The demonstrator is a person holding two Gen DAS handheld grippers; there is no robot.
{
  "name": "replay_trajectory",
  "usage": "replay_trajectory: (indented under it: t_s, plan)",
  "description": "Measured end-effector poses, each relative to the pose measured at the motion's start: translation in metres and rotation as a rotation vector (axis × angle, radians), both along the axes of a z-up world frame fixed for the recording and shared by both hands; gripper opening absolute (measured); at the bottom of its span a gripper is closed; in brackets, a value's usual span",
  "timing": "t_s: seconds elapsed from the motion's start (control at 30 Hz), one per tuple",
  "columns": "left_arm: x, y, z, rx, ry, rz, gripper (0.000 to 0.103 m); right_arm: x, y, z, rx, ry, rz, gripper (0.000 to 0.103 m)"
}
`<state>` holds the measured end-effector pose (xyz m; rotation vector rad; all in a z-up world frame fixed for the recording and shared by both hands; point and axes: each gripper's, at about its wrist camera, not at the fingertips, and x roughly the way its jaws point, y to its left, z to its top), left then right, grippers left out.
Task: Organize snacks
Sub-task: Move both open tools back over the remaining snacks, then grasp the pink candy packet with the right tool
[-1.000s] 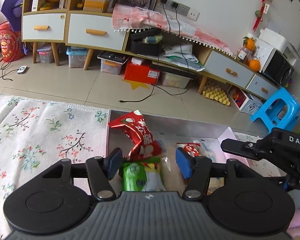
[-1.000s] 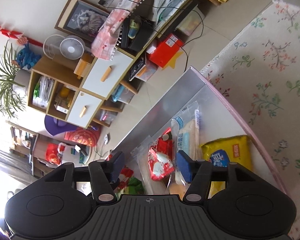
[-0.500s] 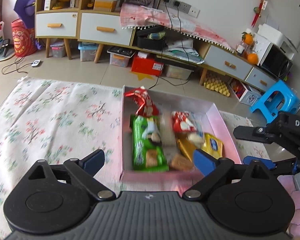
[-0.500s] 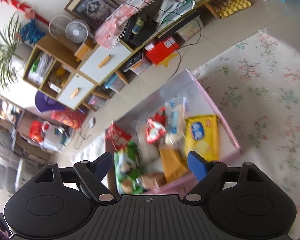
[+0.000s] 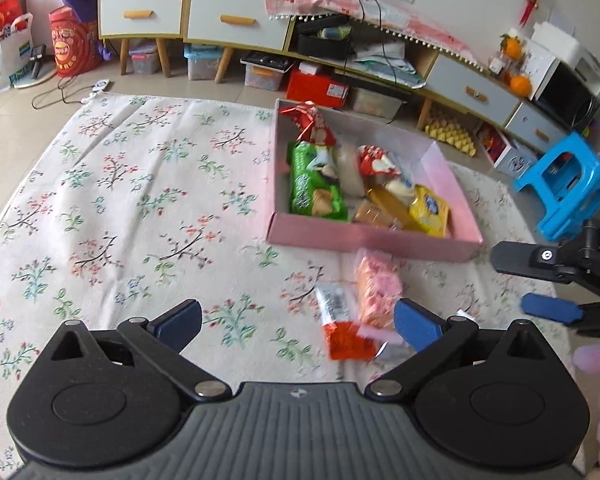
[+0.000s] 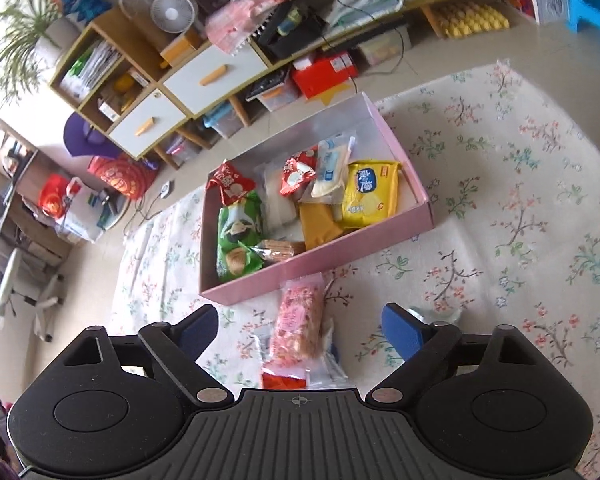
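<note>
Pink cardboard box: open-topped, lying on the floral rug, holding several snack packs.
Box contents: green biscuit pack along one side, shiny red foil pack at the far corner, yellow cookie pack on the opposite side, amber packet between them.
Loose snacks: pink-patterned clear wafer pack on the rug just outside the box's near wall; orange-and-white wrapped bar beside it.
Left claw: fingers spread wide, empty, above the loose snacks.
Right claw: fingers spread wide, empty, the wafer pack lying between them.
</note>
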<state>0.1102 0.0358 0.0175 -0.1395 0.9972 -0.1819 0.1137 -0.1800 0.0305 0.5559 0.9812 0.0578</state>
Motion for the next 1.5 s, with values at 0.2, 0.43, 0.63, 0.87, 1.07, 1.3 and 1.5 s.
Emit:
replay_trajectory:
  t_s: [0.2, 0.43, 0.63, 0.87, 1.07, 1.3, 1.5]
  plan:
    - [-0.004, -0.004, -0.011, 0.065, -0.003, -0.056, 0.103, -0.005, 0.002, -0.005, -0.111, -0.002, 0.024, 0.095]
    - [-0.009, -0.003, -0.026, 0.112, -0.036, -0.115, 0.103, -0.008, -0.006, -0.014, -0.221, 0.001, 0.020, 0.095]
    - [-0.009, -0.007, -0.038, 0.111, -0.055, -0.166, 0.102, -0.002, -0.013, -0.031, -0.254, 0.028, 0.022, 0.095]
    - [-0.014, -0.019, -0.051, 0.146, -0.082, -0.240, 0.101, 0.010, -0.013, -0.049, -0.113, 0.069, 0.008, 0.095]
    - [-0.013, -0.025, -0.053, 0.140, -0.080, -0.249, 0.101, 0.024, 0.014, -0.052, -0.028, 0.071, 0.053, 0.094]
    - [-0.013, -0.031, -0.056, 0.143, -0.067, -0.267, 0.097, 0.040, 0.049, -0.060, -0.044, 0.073, 0.129, 0.078]
    - [-0.014, -0.031, -0.055, 0.128, -0.054, -0.260, 0.090, 0.046, 0.054, -0.070, -0.071, 0.104, 0.154, 0.036]
